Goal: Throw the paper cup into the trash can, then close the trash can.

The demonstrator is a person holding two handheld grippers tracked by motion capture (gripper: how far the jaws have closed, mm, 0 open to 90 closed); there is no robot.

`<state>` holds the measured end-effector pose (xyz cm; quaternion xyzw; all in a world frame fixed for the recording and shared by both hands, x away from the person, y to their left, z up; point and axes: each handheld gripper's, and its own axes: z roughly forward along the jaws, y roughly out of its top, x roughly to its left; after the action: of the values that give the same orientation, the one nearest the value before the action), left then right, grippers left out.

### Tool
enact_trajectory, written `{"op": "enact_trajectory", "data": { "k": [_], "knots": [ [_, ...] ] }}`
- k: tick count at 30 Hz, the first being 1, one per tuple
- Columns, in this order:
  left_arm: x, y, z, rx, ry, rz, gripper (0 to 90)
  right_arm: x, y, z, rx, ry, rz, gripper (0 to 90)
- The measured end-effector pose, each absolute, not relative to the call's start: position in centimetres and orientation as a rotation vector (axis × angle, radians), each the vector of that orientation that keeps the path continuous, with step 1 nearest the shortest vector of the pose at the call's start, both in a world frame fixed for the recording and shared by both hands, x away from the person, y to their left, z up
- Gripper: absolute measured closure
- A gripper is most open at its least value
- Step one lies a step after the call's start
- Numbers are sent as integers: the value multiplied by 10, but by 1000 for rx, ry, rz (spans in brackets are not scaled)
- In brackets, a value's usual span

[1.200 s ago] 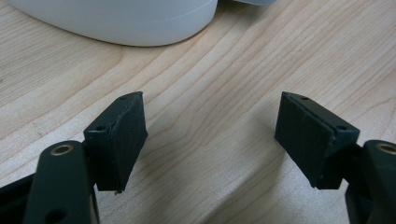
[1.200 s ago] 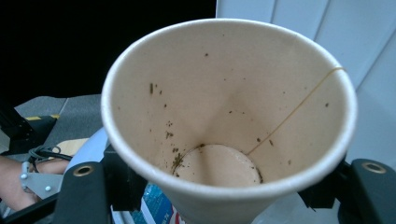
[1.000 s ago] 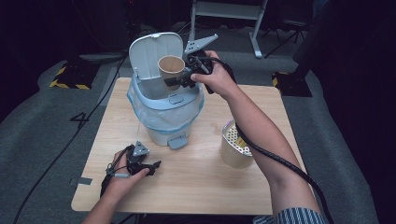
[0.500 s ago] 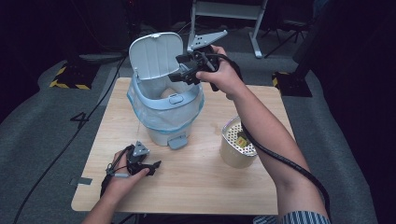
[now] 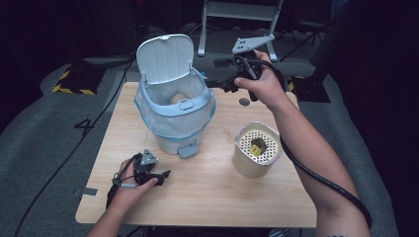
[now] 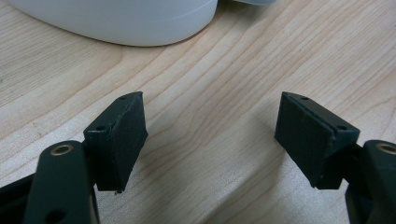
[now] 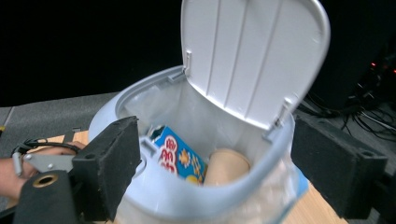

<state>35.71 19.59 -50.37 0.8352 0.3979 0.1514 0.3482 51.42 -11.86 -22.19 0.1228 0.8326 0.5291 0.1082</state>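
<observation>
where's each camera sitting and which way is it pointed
High view: above the person's side, facing forward and down on the table; both forearms, left gripper, right gripper.
Left gripper view: on the left gripper, low over the wood, open jaws, bin base ahead.
Right gripper view: on the right gripper, looking down into the open bin at a paper cup and a blue carton; the other hand at left.
Shared: the bin.

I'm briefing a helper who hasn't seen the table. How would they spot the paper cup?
Find the pale blue bin with its white lid up, at the table's far left. Inside lies a tan paper cup, beside a colourful printed blue carton; the cup is plain.
</observation>
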Motion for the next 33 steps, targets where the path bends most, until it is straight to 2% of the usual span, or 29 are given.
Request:
{"op": "enact_trajectory", "data": {
  "k": [21,33],
  "knots": [
    [357,195,-504,2168,1030,401,247,451,-255,-245,616,2320,1452,176],
    [357,195,-504,2165,1035,404,247,399,-320,-288,779,2257,1425,208]
  ]
}}
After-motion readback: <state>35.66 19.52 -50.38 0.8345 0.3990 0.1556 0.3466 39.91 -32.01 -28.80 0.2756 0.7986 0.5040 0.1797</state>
